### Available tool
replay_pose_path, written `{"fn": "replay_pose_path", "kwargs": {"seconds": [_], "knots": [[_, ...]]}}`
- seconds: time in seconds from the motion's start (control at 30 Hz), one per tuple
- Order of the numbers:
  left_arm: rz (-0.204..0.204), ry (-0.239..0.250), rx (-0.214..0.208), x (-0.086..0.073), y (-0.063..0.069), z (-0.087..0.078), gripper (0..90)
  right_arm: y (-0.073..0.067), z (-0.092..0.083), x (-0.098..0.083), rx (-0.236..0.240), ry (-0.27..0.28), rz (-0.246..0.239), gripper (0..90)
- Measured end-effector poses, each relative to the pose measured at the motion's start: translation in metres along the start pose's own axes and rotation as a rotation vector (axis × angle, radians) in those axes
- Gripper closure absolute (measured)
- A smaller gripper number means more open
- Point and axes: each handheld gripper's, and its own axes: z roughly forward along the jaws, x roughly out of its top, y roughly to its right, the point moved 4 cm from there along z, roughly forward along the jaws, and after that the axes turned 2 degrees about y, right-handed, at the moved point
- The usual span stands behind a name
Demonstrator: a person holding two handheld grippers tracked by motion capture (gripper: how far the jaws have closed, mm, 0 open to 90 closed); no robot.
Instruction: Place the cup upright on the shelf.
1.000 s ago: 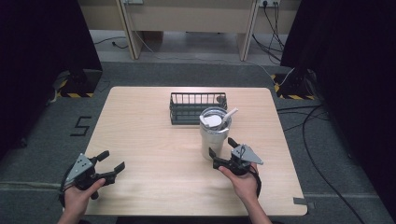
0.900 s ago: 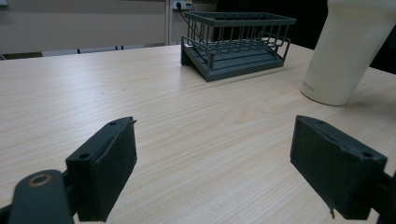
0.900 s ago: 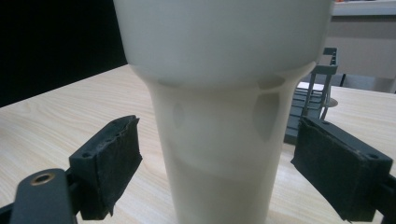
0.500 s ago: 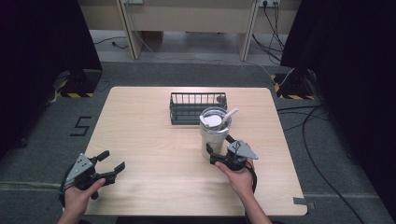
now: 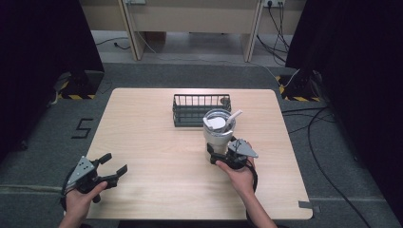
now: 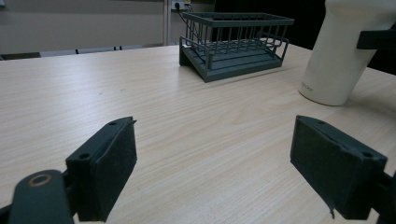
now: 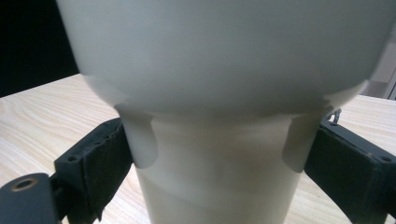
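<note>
Resting at the near left corner of the bench [image 5: 157,142]: left gripper [image 5: 113,166], held in a hand [image 5: 78,202], jaws spread wide with nothing between them, bare wood showing in the gap in the left gripper view.

Near right of centre: right gripper [image 5: 219,156], held in a hand [image 5: 241,178], grey three-cornered plate on top. Its jaws stand on either side of the narrow lower part of the tumbler [image 5: 218,133]; in the right gripper view each black pad lies against the tumbler's side, so the jaws hold it.

Tumbler: cream-white, wide upper body stepping down to a slimmer base, upright on the bench, base on the wood as seen in the left gripper view. Lid on top, with a white straw [image 5: 232,118] leaning out to the right.

Just beyond the tumbler, toward the far edge: dark wire basket [image 5: 190,111], rectangular, open top. Whether basket and tumbler touch cannot be told from the high view; the left gripper view shows a gap between them.

Beyond the bench: grey floor, cables [image 5: 328,128], a pale counter across the far wall.
</note>
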Motion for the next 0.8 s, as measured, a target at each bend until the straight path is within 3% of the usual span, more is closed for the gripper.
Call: {"fn": "replay_pose_path", "kwargs": {"seconds": [0.8], "knots": [[0.003, -0.003, -0.008, 0.0, 0.001, 0.001, 14.1, -0.002, 0.013, -0.001, -0.018, 0.024, 0.0, 10.5]]}}
